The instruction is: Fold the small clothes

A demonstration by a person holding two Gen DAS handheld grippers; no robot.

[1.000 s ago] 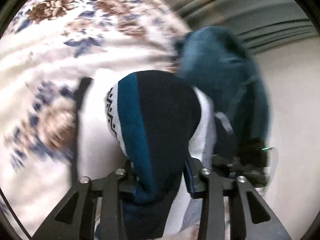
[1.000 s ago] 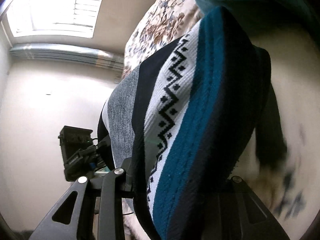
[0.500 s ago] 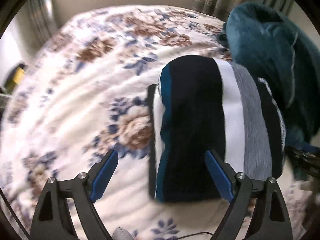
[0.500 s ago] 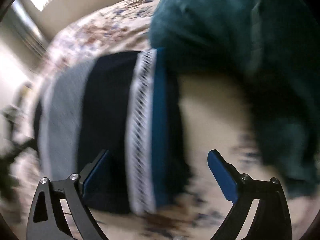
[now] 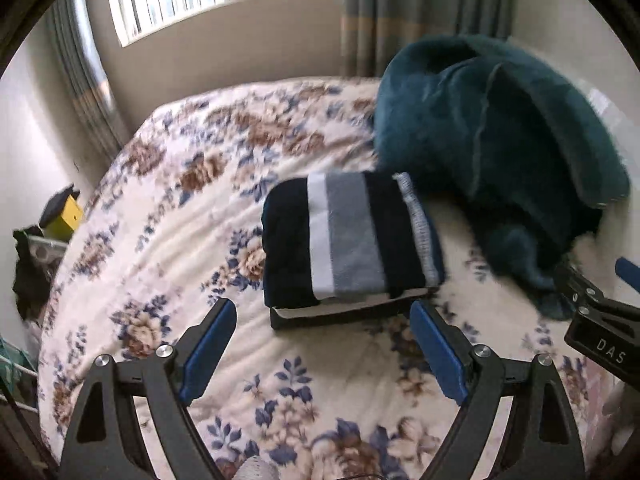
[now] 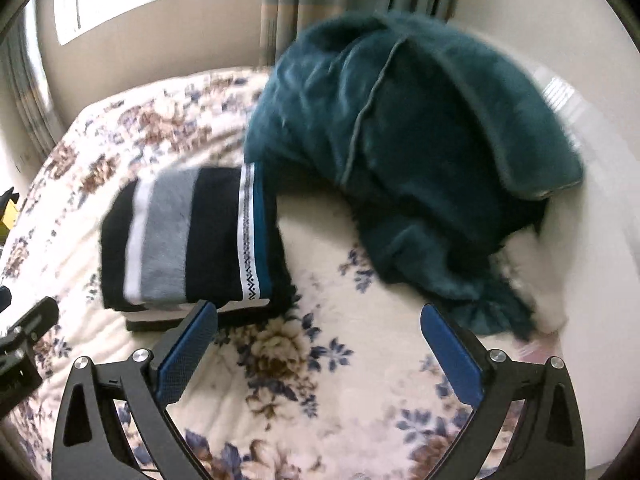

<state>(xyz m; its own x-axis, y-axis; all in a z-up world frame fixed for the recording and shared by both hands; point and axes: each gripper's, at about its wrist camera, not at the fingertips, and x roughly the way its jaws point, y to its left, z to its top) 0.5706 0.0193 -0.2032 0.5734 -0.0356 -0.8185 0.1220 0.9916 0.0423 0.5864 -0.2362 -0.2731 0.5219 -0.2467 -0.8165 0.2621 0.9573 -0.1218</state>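
A folded striped sweater (image 5: 348,236), navy, white, grey and teal, lies flat on the floral bedspread (image 5: 168,240). It also shows in the right wrist view (image 6: 192,240). A dark flat board edge (image 5: 344,314) sticks out under its near side. My left gripper (image 5: 322,344) is open and empty, just in front of the sweater. My right gripper (image 6: 318,344) is open and empty, to the right of the sweater. Its body shows at the right edge of the left wrist view (image 5: 596,320).
A heap of dark teal blanket (image 5: 492,152) lies right behind the sweater, touching its far right corner; it also fills the right wrist view (image 6: 408,152). A window and curtains (image 5: 400,16) stand behind the bed. A yellow object (image 5: 64,212) sits off the bed's left side.
Both grippers let go of the sweater, opened and drew back. The sweater, held up a second ago, now lies folded on the bed.
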